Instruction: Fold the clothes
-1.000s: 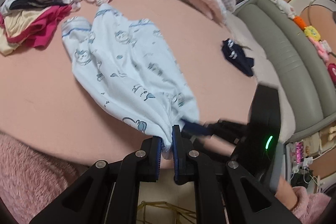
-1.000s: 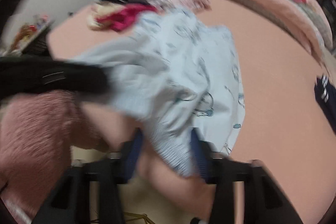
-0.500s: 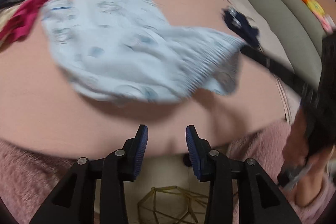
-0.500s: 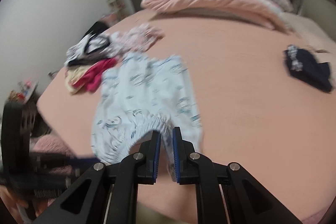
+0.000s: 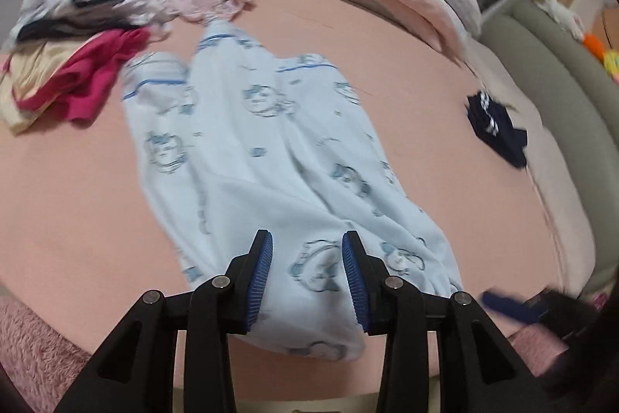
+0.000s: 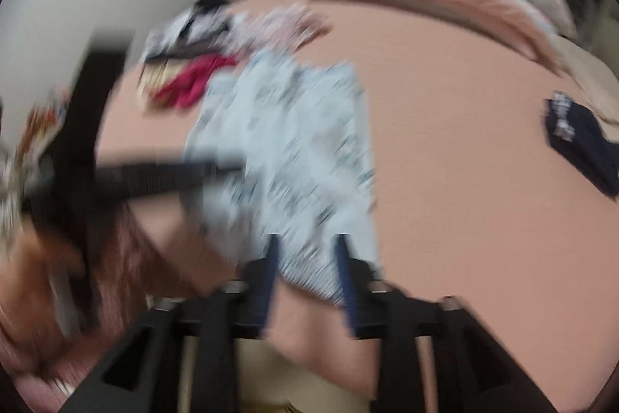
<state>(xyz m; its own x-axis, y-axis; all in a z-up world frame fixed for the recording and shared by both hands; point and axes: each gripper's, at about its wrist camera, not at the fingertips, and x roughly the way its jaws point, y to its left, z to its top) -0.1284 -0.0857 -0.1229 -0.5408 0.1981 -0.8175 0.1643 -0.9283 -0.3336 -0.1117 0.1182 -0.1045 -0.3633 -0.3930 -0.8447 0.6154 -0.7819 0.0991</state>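
A second ago both grippers clenched the waistband of the light blue pyjama trousers [image 5: 251, 149]; now the garment lies spread lengthwise on the pink bed [image 5: 406, 72], legs pointing away. The left gripper [image 5: 307, 273] is released, and the right gripper [image 6: 305, 269] has just been opening, cloth between both pairs of jaws, unpinched. Laying-out looks done; folding can begin.

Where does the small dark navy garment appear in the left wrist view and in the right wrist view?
Left wrist view: dark navy garment lies at the right, on the pink bed near the grey sofa.
Right wrist view: it lies at the far right edge.
Shared landmark: the light blue printed pants, to its left in both.
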